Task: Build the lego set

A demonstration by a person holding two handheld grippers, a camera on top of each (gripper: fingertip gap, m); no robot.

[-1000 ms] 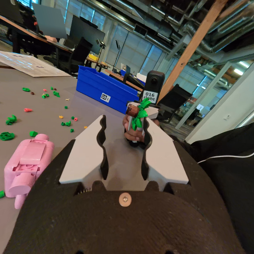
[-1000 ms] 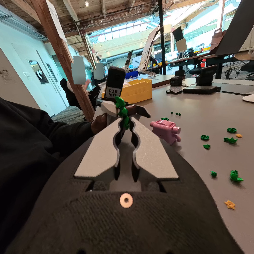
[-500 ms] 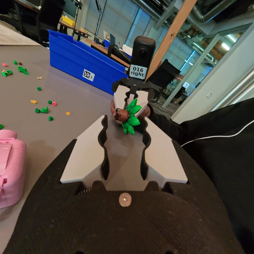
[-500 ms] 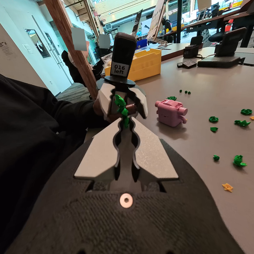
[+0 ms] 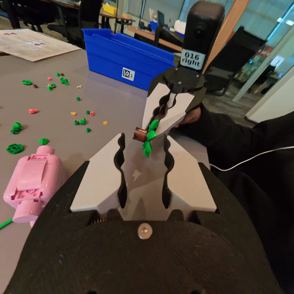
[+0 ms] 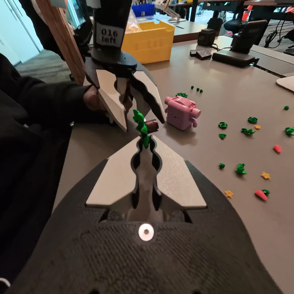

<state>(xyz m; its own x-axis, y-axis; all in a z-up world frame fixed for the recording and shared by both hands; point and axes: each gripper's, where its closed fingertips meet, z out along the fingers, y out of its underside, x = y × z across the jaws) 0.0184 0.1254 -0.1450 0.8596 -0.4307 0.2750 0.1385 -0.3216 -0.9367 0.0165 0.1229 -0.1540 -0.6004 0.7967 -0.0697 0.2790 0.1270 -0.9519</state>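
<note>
My right gripper (image 6: 145,138) is shut on a green leafy stem (image 6: 144,128) that carries a brown cylinder piece (image 6: 152,124) on its side. In the left wrist view the right gripper (image 5: 153,129) holds the green leafy stem (image 5: 148,142) and the brown cylinder piece (image 5: 140,134) just above and between my left gripper's tips. My left gripper (image 5: 144,137) is open and empty; it shows opposite in the right wrist view (image 6: 144,124), with its jaws spread on either side of the stem. A pink block build (image 5: 31,178) (image 6: 181,113) lies on the grey table (image 5: 111,103).
Several small green, orange star and coral pieces (image 5: 79,122) (image 6: 240,168) lie scattered on the table. A blue bin (image 5: 120,57) stands at the back and a printed sheet (image 5: 31,43) lies at the far left. A yellow bin (image 6: 149,43) stands behind the left gripper. Both grippers' tips are close together, under 4 cm apart.
Both grippers have tilted down toward the table and come closer together. The stem with the brown piece now sits between the left gripper's open tips. The right gripper stays shut on it.
</note>
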